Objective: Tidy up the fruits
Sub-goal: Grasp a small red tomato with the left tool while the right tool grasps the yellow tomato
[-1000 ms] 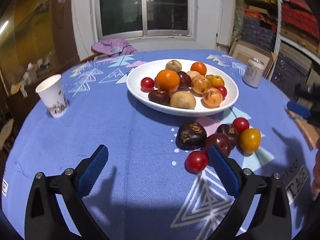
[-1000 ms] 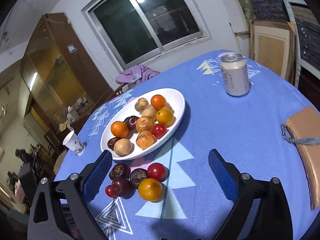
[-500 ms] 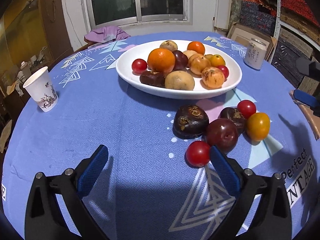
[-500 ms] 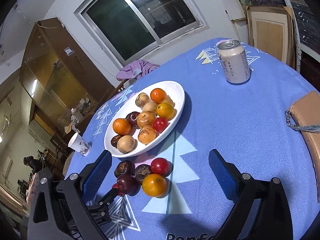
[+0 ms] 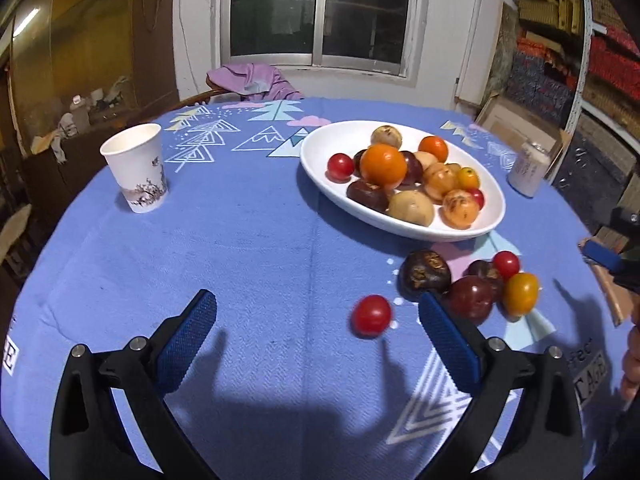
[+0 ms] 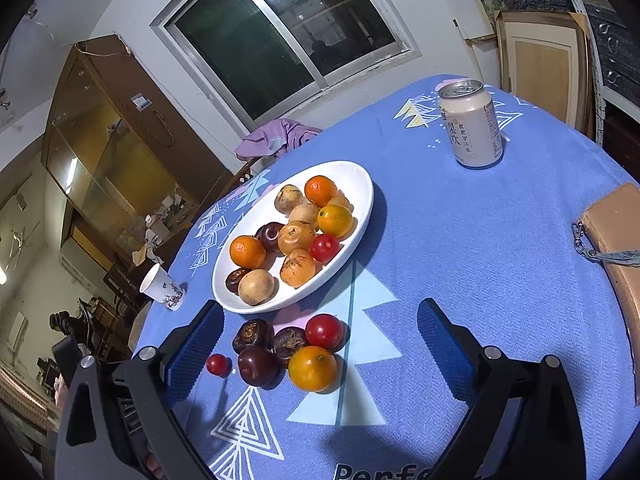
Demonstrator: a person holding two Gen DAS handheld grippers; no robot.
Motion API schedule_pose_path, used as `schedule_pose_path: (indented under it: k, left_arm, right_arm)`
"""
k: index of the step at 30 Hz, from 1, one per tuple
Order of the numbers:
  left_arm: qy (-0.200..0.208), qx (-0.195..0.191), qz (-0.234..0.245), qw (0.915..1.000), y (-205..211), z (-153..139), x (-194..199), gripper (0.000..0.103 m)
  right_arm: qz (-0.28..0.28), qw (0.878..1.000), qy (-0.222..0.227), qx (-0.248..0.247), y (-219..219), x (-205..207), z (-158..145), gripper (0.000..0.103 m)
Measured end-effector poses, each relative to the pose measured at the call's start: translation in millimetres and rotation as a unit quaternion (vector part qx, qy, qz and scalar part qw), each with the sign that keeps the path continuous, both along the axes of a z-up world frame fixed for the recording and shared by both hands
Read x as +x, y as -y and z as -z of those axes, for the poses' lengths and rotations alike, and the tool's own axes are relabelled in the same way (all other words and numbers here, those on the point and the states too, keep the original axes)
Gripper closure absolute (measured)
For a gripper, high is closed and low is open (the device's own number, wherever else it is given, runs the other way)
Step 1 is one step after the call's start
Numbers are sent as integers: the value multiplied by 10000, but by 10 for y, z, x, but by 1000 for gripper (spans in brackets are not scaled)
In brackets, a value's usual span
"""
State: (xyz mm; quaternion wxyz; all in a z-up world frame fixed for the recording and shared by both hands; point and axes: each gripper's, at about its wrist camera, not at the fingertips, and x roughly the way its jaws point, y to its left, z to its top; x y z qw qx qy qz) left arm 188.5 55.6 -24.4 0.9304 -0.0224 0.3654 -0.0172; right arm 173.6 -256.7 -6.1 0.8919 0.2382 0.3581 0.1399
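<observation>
The small red tomato (image 5: 371,315) sits on the blue tablecloth (image 5: 240,240), a little apart from the other loose fruit; it lies ahead of your left gripper (image 5: 316,330), between its finger lines, so it looks like your pick. Left jaws are spread wide, holding nothing. Beside it cluster a dark plum (image 5: 472,300), an orange tomato (image 5: 520,294), another red tomato (image 5: 506,264) and two dark wrinkled fruits, all just short of the white bowl (image 5: 320,168), probably waiting to join the pile. Your right gripper (image 6: 318,338) hovers over that cluster, also spread and empty. A paper cup (image 5: 136,168) and a can (image 6: 472,124) stand well apart, out of the way.
</observation>
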Motion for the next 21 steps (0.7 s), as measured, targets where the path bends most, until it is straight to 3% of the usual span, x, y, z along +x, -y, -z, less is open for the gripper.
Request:
schedule_pose_path:
  k: [6, 18, 20, 21]
  left_arm:
    - [-305, 681, 332, 9967, 309, 248, 63, 4]
    - [-355, 106, 450, 9983, 188, 249, 152, 4]
    - [-349, 128, 471, 9982, 203, 250, 155, 8]
    - [-335, 127, 522, 9980, 218, 247, 151, 16]
  right_arm:
    - [-1, 10000, -10, -59, -8, -1, 6, 5]
    - [-144, 9997, 11, -211, -82, -24, -3, 5]
    - [-226, 9990, 17, -396, -124, -29, -5, 5]
    - [-279, 9979, -6, -581, -162, -24, 0, 5]
